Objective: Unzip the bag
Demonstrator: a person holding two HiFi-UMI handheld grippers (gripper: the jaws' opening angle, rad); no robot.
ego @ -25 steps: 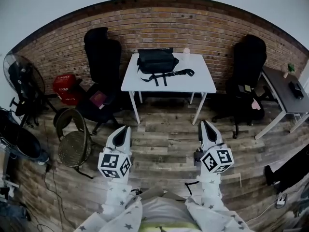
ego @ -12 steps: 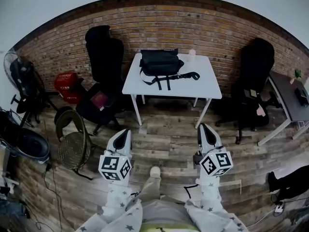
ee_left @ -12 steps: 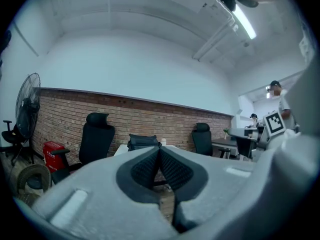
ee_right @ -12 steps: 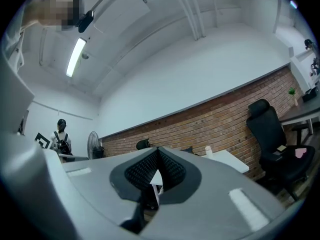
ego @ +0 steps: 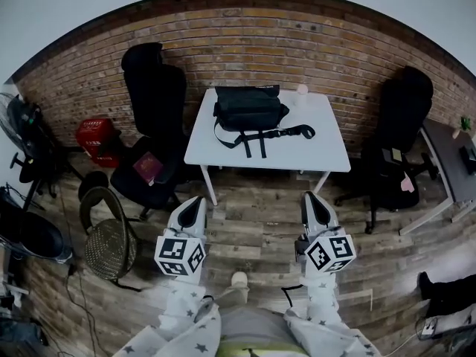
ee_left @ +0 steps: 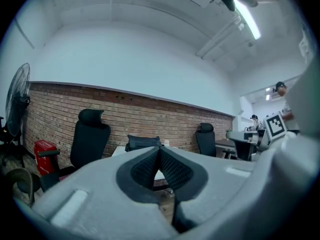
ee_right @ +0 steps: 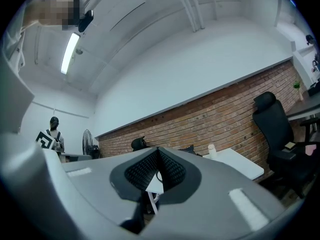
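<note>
A black bag (ego: pixel 248 108) lies at the back of a white table (ego: pixel 312 149) by the brick wall, its strap (ego: pixel 275 134) trailing toward the table's front. The bag's top (ee_left: pixel 142 141) shows just over the jaws in the left gripper view, and a dark sliver of the bag (ee_right: pixel 189 148) shows in the right gripper view. My left gripper (ego: pixel 196 201) and right gripper (ego: pixel 309 197) hover over the wooden floor well short of the table. Both are shut with nothing between their jaws.
Black office chairs stand left (ego: pixel 155 103) and right (ego: pixel 404 117) of the table. A small white cup (ego: pixel 301 91) sits at the table's back right. A wicker chair (ego: pixel 111 236), a red crate (ego: pixel 95 134) and a fan (ego: pixel 22 125) are at the left; a grey desk (ego: pixel 450 162) at the right.
The table and bag have drawn nearer and lower in the head view as the person walks forward. Both grippers stay shut and level.
</note>
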